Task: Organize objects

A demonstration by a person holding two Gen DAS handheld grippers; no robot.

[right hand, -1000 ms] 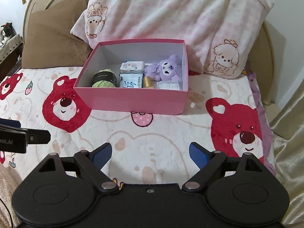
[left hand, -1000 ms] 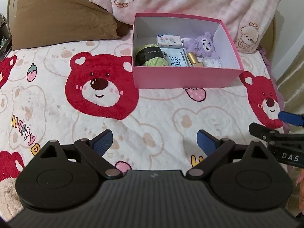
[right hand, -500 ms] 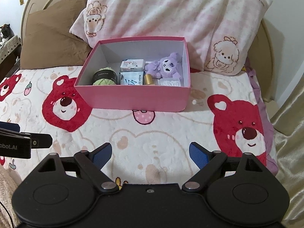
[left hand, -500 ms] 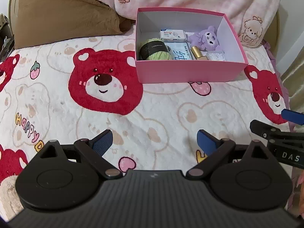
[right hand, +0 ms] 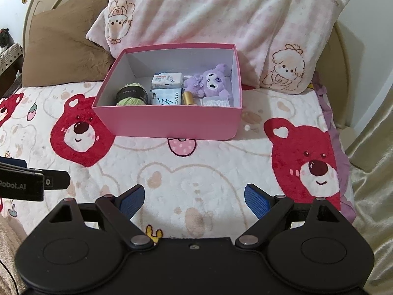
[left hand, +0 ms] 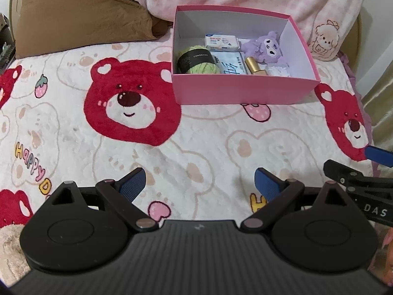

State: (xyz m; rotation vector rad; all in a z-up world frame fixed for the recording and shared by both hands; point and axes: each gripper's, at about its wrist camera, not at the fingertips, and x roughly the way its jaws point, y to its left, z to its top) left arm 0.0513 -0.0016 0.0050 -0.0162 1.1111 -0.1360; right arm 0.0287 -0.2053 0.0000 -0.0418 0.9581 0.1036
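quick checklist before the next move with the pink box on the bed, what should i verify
1. Left gripper open and holding nothing: ok.
2. Right gripper open and holding nothing: ok.
3. Pink cardboard box sits flat on the bear-print blanket, top open: ok.
4. Contents inside the box: green yarn ball, purple plush toy, gold cylindrical bottle, white tissue packs: ok.
5. Loose objects left on the blanket to put away: none seen, except a small white speck beside the box; what it is: cannot tell.
6. Path from both grippers to the box unobstructed: ok.
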